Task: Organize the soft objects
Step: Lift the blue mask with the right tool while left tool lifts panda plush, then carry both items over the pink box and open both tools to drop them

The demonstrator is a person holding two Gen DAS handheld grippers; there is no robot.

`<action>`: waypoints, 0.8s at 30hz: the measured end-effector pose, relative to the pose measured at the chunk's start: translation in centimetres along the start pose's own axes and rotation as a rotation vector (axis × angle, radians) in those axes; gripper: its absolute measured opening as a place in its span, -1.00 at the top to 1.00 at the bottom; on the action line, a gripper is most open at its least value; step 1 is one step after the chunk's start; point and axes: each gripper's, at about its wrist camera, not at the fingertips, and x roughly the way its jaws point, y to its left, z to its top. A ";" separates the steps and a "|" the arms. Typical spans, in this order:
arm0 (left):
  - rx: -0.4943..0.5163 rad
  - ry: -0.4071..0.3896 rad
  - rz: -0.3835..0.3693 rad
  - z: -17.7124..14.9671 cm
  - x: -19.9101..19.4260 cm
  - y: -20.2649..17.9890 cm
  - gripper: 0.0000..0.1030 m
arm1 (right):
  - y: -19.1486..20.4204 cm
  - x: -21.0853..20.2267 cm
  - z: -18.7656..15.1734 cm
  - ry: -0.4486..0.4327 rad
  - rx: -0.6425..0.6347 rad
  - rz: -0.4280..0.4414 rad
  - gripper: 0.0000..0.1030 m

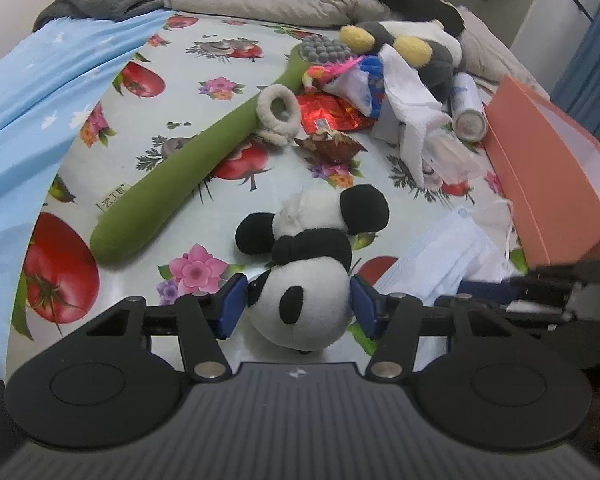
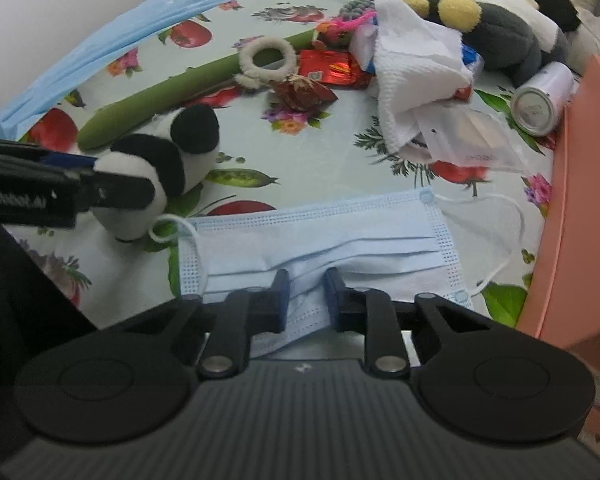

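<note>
Left gripper (image 1: 298, 306): fingers spread to either side of the panda's (image 1: 300, 304) head, both blue pads touching the plush — pinching it at the head. The toy lies on the patterned cloth (image 1: 204, 64), its body stretching away beyond the fingertips.

Right gripper (image 2: 306, 286): jaws drawn close together, nipping a bunched fold of the blue mask (image 2: 340, 240) between the pads. The rest of the mask lies flat just ahead of the tips, one ear loop trailing to the right.

Beyond and left of the left gripper, a long green plush (image 1: 188, 172) lies diagonally, a fuzzy white ring (image 1: 278, 110) resting on its far part. Farther ahead — a heap of wrappers (image 1: 332, 114), a white cloth (image 1: 410, 92) and a grey-and-yellow plush (image 1: 416, 48). A can (image 2: 544, 100) lies on its side ahead and to the right of the right gripper, against an orange box (image 2: 580, 200).
</note>
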 end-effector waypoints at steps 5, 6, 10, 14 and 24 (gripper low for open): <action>-0.011 -0.016 -0.016 0.5 -1.1 -0.7 -0.18 | 0.1 -0.5 -0.1 0.006 0.036 0.004 0.89; -0.016 -0.023 -0.020 0.6 -1.4 -0.8 -0.18 | -0.1 -0.7 -0.1 0.003 0.054 0.006 0.90; -0.037 -0.051 -0.045 1.5 -2.9 -1.4 -0.18 | -0.9 -2.4 0.1 -0.029 0.112 -0.010 0.91; -0.040 -0.081 -0.059 2.8 -4.4 -2.4 -0.18 | -1.9 -4.7 0.8 -0.078 0.162 -0.027 0.92; -0.029 -0.155 -0.107 7.3 -8.1 -5.6 -0.18 | -3.2 -11.0 4.5 -0.237 0.195 -0.062 0.92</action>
